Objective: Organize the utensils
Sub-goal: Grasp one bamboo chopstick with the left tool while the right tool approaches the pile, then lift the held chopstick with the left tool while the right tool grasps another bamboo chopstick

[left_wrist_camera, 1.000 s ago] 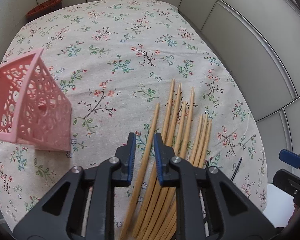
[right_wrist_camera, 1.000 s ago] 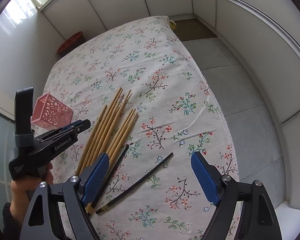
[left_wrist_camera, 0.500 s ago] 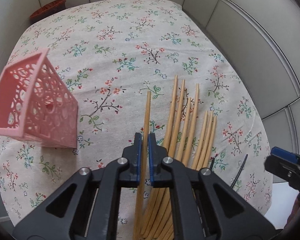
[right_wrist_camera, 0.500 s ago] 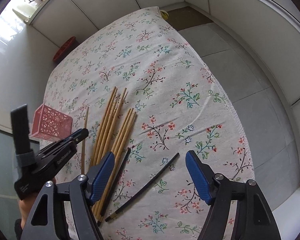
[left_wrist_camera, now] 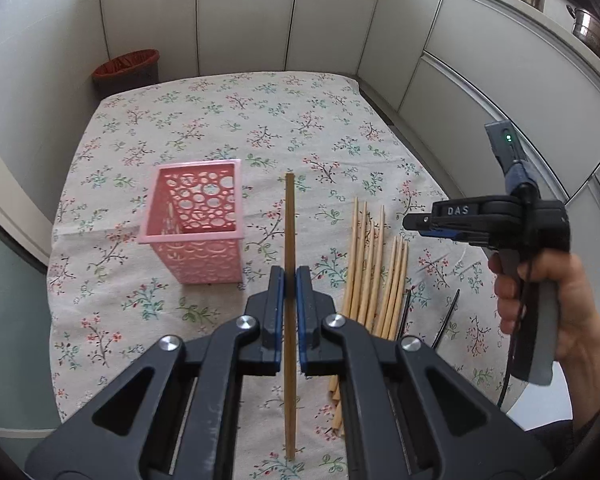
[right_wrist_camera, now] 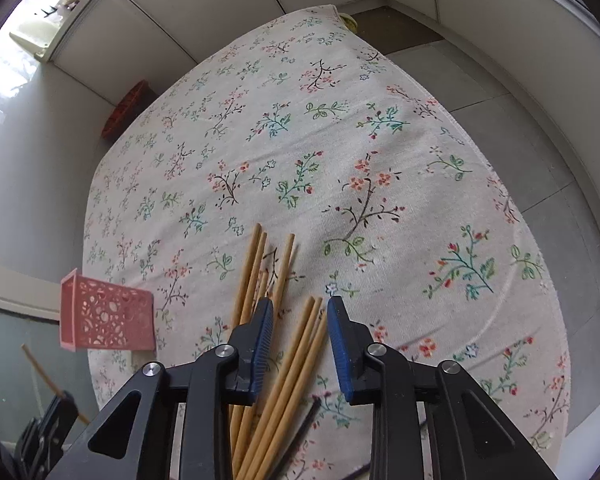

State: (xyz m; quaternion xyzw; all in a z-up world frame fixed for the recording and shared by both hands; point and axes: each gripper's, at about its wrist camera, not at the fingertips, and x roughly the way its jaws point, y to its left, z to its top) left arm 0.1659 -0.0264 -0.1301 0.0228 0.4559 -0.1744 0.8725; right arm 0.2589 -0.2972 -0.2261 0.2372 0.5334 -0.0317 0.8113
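Bamboo chopstick (left_wrist_camera: 289,216) pinched between left gripper (left_wrist_camera: 289,280) jaws, lifted off bench (left_wrist_camera: 220,120), just right of pink perforated holder (left_wrist_camera: 198,220). Right gripper (right_wrist_camera: 299,312) reads "DAS" on its side; jaws spread, over the loose chopstick pile (right_wrist_camera: 278,344), touching nothing visible. Black chopsticks (left_wrist_camera: 446,316) beside pile.

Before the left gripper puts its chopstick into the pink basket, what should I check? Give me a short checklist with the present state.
1. Left gripper shut on chopstick: ok.
2. Pink basket upright, opening up: ok.
3. Basket inside free of things: cannot tell.
4. Chopstick tip above basket opening: not ok, it is to the right of it.
5. Right gripper away from basket: ok, open over the wooden chopsticks.
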